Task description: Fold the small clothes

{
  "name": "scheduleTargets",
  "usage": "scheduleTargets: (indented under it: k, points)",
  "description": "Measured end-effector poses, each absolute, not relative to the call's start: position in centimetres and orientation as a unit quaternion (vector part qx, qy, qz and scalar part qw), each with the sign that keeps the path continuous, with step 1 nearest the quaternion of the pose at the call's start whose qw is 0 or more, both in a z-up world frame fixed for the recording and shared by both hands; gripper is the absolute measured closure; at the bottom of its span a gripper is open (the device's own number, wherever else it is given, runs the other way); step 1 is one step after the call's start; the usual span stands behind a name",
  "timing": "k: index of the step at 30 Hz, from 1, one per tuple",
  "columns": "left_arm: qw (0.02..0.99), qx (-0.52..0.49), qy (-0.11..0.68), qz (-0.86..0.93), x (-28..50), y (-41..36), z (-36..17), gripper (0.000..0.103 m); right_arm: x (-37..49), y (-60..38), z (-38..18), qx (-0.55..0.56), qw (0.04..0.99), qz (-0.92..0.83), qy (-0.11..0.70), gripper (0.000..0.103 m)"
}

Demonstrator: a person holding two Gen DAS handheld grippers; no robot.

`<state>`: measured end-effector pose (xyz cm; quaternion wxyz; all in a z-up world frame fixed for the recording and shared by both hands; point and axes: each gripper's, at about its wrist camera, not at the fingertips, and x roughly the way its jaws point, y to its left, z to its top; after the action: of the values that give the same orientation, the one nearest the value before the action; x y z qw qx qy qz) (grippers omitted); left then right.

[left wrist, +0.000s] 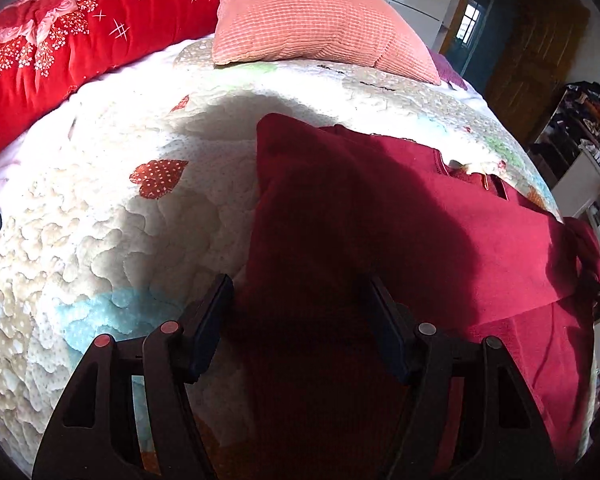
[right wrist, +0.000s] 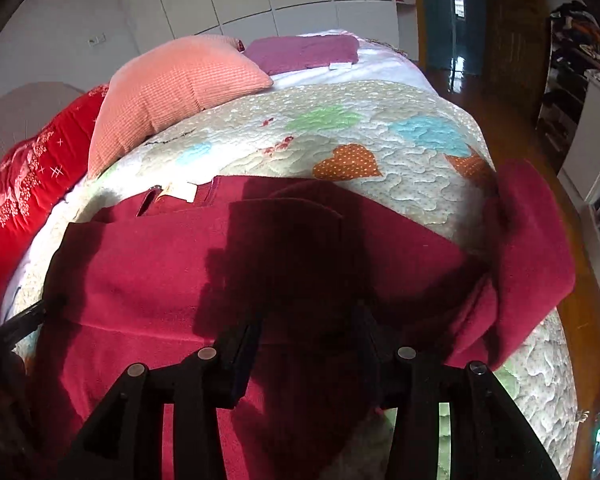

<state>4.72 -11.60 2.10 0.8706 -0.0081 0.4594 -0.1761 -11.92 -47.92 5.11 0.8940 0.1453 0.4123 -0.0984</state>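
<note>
A dark red sweater (left wrist: 440,216) lies spread on the quilted bedspread (left wrist: 100,240), its left part folded over into a straight edge. In the right wrist view the sweater (right wrist: 148,272) shows its neck label (right wrist: 180,191) at the far side, and one sleeve (right wrist: 532,240) bunches up near the bed's right edge. My left gripper (left wrist: 300,292) stands open just above the sweater's near left part, with only cloth lying beneath the gap. My right gripper (right wrist: 304,322) is open too, over the sweater's middle near its hem. Shadows of both grippers darken the cloth.
A peach pillow (left wrist: 312,20) and a red floral duvet (left wrist: 52,48) lie at the head of the bed. A purple folded cloth (right wrist: 304,52) sits behind the pillow. Wooden floor (right wrist: 512,128) and cluttered shelves (right wrist: 580,60) run along the bed's right side.
</note>
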Motion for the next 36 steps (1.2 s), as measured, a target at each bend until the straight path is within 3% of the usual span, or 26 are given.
scheduleTargets:
  k: [10, 11, 13, 14, 20, 21, 22, 27, 33, 35, 36]
  points:
    - [0.881, -0.001, 0.435, -0.186, 1.7, -12.2, 5.4, 0.035, -15.5, -55.5, 8.5, 0.129, 0.884, -0.237, 0.383, 0.055]
    - [0.881, 0.001, 0.433, -0.191, 1.4, -12.6, 5.6, 0.035, -15.1, -56.1, 8.7, 0.129, 0.884, -0.242, 0.379, 0.053]
    - [0.878, 0.004, 0.436, -0.198, 1.1, -13.3, 5.8, 0.035, -13.7, -57.4, 8.8, 0.13, 0.879, -0.249, 0.386, 0.036]
    - [0.876, 0.005, 0.438, -0.201, 1.0, -13.6, 5.8, 0.035, -12.8, -58.0, 8.7, 0.133, 0.876, -0.252, 0.39, 0.036]
    - [0.869, 0.015, 0.447, -0.212, 0.4, -15.1, 5.4, 0.035, -7.8, -60.5, 5.7, 0.091, 0.84, -0.268, 0.463, 0.039]
    - [0.868, 0.016, 0.448, -0.214, 0.3, -15.3, 5.3, 0.035, -8.3, -60.9, 5.2, 0.09, 0.834, -0.275, 0.471, 0.061]
    - [0.867, 0.017, 0.449, -0.215, 0.2, -15.3, 5.2, 0.035, -9.3, -61.4, 5.1, 0.1, 0.835, -0.275, 0.466, 0.066]
    - [0.863, 0.023, 0.456, -0.217, 0.0, -15.7, 4.4, 0.035, -16.4, -64.1, 3.5, 0.092, 0.812, -0.34, 0.466, 0.066]
    - [0.855, 0.015, 0.465, -0.227, -1.0, -16.6, 3.4, 0.035, -22.0, -67.4, 5.2, 0.197, 0.824, -0.327, 0.418, 0.065]
    - [0.858, 0.027, 0.461, -0.225, -1.6, -17.0, 3.2, 0.035, -22.1, -67.8, 6.2, 0.223, 0.837, -0.305, 0.395, 0.058]
    - [0.86, 0.035, 0.457, -0.224, -1.8, -17.2, 3.1, 0.035, -21.7, -67.8, 6.4, 0.235, 0.842, -0.289, 0.391, 0.048]
